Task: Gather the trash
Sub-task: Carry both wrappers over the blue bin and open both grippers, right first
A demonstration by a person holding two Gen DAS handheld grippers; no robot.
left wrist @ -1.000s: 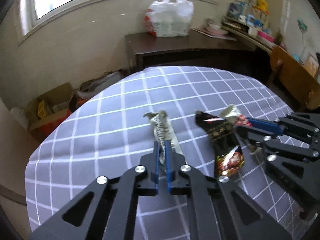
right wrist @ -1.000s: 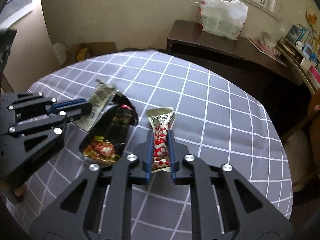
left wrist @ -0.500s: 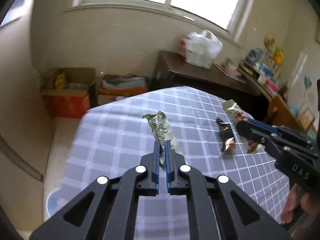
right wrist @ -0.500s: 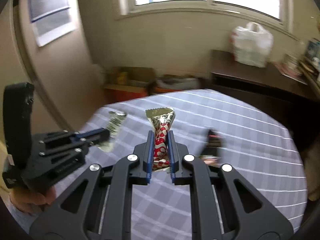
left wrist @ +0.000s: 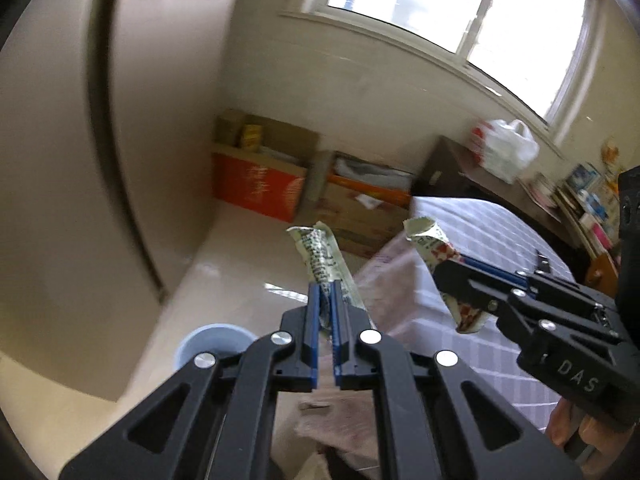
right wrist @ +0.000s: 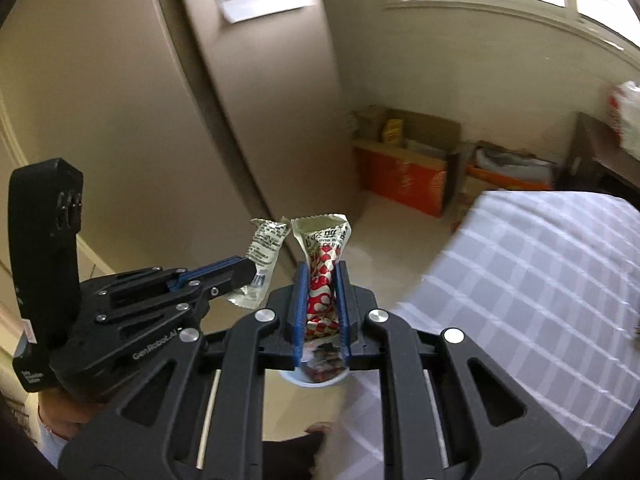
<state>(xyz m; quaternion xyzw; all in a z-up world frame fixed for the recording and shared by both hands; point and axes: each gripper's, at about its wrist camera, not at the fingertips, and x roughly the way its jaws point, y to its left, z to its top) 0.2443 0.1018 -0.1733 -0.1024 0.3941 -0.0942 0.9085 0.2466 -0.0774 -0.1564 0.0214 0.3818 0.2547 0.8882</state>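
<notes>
We hold our left gripper (left wrist: 326,304) clamped on a green-and-white wrapper (left wrist: 320,256), whose crumpled end sticks up past the blue pads. Just to its right, our right gripper (right wrist: 322,292) is closed tight on a red-and-white wrapper (right wrist: 322,256). Both wrappers hang in the air, off the table edge. Below the left gripper a pale blue bin (left wrist: 212,340) stands on the floor. Beyond lie the checked tablecloth (right wrist: 540,280) and cardboard boxes (left wrist: 260,176) under the window (left wrist: 440,4).
</notes>
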